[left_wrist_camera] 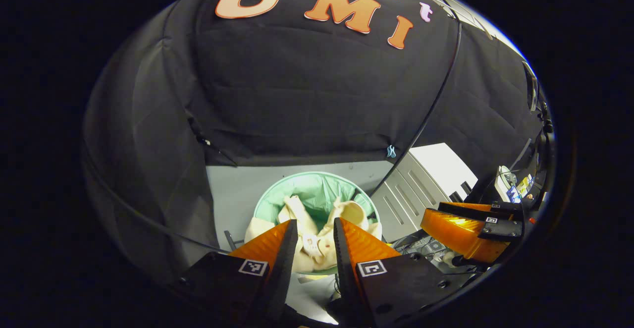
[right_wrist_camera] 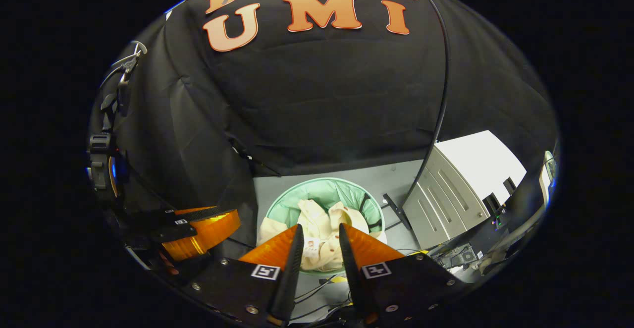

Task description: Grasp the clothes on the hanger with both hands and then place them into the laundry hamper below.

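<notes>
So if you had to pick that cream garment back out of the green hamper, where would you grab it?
Probably the raised fold at the middle of the cream garment, coming straight down from above. It lies crumpled in the laundry hamper, whose round wall blocks any sideways approach, and one edge drapes over the rim. The bunched ridge offers cloth two fingers could pinch.

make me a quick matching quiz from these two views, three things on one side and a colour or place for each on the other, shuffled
Things:
1. cream garment
2. hamper liner
3. white cabinet

Descriptions:
A. pale green
B. stands on the floor beside the hamper
C. lies in the hamper, partly draped over its rim

Pairs: 1-C, 2-A, 3-B
</notes>
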### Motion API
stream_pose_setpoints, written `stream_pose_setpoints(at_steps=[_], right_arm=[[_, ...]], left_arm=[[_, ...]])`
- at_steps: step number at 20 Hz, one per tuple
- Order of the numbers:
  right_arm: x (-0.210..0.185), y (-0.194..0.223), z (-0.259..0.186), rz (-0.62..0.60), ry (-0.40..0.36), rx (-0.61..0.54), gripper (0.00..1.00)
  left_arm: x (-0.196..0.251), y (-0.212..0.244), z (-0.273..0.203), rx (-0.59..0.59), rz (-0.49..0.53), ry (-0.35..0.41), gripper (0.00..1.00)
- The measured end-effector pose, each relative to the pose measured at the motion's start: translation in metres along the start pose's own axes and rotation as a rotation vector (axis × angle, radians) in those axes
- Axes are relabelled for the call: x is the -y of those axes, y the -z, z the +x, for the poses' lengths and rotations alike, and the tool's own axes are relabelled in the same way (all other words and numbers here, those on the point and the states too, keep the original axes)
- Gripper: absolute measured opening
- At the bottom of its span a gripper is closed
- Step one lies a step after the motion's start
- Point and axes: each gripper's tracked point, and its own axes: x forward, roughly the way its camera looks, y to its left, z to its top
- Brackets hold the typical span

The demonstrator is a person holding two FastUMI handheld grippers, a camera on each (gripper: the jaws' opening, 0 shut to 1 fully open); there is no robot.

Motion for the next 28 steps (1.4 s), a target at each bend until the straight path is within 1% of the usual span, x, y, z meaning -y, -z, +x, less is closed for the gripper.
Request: stream_pose_setpoints(at_steps=[1,2,3,4,5,6,7,8,9,10,11,13,14,16,18,20,23,24,25,26,27,28], right_arm=[[-0.002,0.006,0.0,0.007,-0.006,-0.012,0.46],[-0.003,0.013,-0.001,0.015,-0.01,-0.024,0.54],[-0.001,0.018,-0.002,0.024,-0.009,-0.037,0.63],[0.0,0.025,-0.002,0.033,-0.003,-0.047,0.71],[0.001,0.028,-0.003,0.041,0.0,-0.058,0.85],[0.0,0.033,-0.003,0.051,-0.001,-0.071,0.92],[0.0,0.038,-0.003,0.062,-0.002,-0.081,0.93],[-0.002,0.043,-0.004,0.07,0.001,-0.093,0.93],[-0.001,0.049,-0.004,0.073,0.004,-0.107,0.93],[-0.003,0.054,-0.007,0.079,0.003,-0.118,0.93],[-0.002,0.056,-0.008,0.084,0.003,-0.121,0.93],[-0.001,0.053,-0.016,0.079,0.013,-0.104,0.94],[0.002,0.042,-0.02,0.071,0.021,-0.073,0.94],[0.003,0.01,-0.04,0.052,0.032,0.011,0.94],[0.006,-0.024,-0.06,0.048,0.04,0.107,0.95],[0.01,-0.064,-0.092,0.045,0.046,0.223,0.94],[0.033,-0.13,-0.139,0.023,0.083,0.424,0.94],[0.039,-0.143,-0.151,0.017,0.093,0.476,0.94],[0.043,-0.154,-0.163,0.014,0.1,0.528,0.94],[0.049,-0.164,-0.176,0.014,0.108,0.562,0.94],[0.055,-0.174,-0.19,0.016,0.116,0.591,0.94],[0.059,-0.184,-0.201,0.016,0.12,0.619,0.94]], left_arm=[[-0.003,0.005,-0.001,-0.016,-0.01,-0.004,0.48],[-0.008,0.012,-0.004,-0.028,-0.016,-0.013,0.68],[-0.011,0.014,-0.004,-0.036,-0.019,-0.023,0.59],[-0.012,0.019,-0.004,-0.039,-0.024,-0.03,0.71],[-0.013,0.02,-0.007,-0.039,-0.029,-0.035,0.83],[-0.016,0.019,-0.01,-0.036,-0.035,-0.041,0.95],[-0.018,0.02,-0.012,-0.032,-0.038,-0.045,0.96],[-0.018,0.022,-0.014,-0.03,-0.039,-0.052,0.94],[-0.019,0.023,-0.016,-0.027,-0.037,-0.056,0.94],[-0.018,0.022,-0.019,-0.015,-0.032,-0.056,1.0],[-0.019,0.018,-0.024,0.007,-0.02,-0.06,0.98],[-0.024,0.008,-0.031,0.058,0.029,-0.083,0.98],[-0.02,0.005,-0.036,0.069,0.043,-0.075,0.98],[-0.011,-0.009,-0.047,0.103,0.041,-0.056,0.98],[-0.008,-0.031,-0.06,0.162,0.031,-0.044,0.98],[-0.006,-0.063,-0.078,0.243,0.026,-0.045,0.98],[-0.003,-0.117,-0.106,0.375,0.027,-0.052,1.0],[-0.002,-0.138,-0.117,0.423,0.028,-0.055,0.98],[-0.002,-0.153,-0.125,0.473,0.031,-0.062,1.0],[-0.004,-0.165,-0.136,0.523,0.031,-0.07,0.97],[-0.005,-0.18,-0.149,0.566,0.031,-0.073,0.97],[-0.005,-0.193,-0.161,0.606,0.03,-0.073,1.0]])
